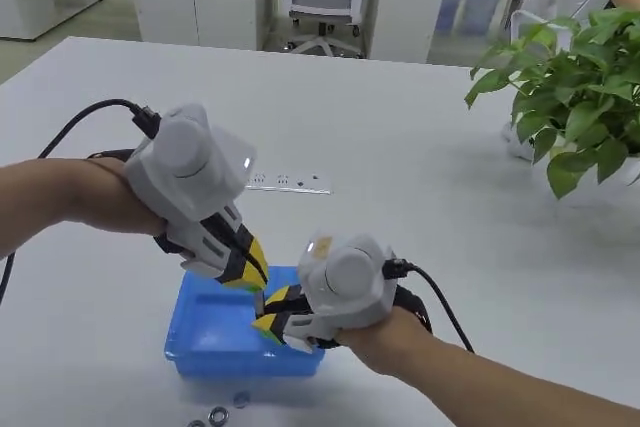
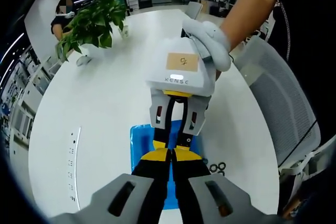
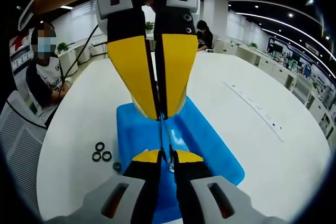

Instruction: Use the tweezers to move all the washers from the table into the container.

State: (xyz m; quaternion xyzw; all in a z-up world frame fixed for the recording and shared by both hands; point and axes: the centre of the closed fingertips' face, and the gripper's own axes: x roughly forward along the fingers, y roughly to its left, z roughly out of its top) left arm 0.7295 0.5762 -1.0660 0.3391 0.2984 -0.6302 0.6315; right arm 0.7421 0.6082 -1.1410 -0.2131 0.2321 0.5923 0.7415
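The right gripper (image 3: 167,157) is squeezed tight on the thin metal tweezers (image 3: 164,135), and its yellow-tipped jaws leave no gap. The left gripper (image 3: 159,115) comes in from the other side, tip to tip with it. Its long yellow jaws are pressed together too, on the other end of the tweezers. Both grippers hang just over the blue container (image 3: 210,150), which is a smooth, shiny plastic tray. The tray is shaped like a box, with low walls and round corners. The tweezers are straight and skinny like a wire, and they point down into the container. The washers (image 3: 100,153) lie on the table (image 1: 400,147), just beside the container's long side nearest the person and not touching it. They are little flat rings with holes, most of them dark, bunched close together. The table is white, flat and smooth, with lots of bare room past the container's far side. A leafy green plant (image 1: 570,97) stands well away from the container.
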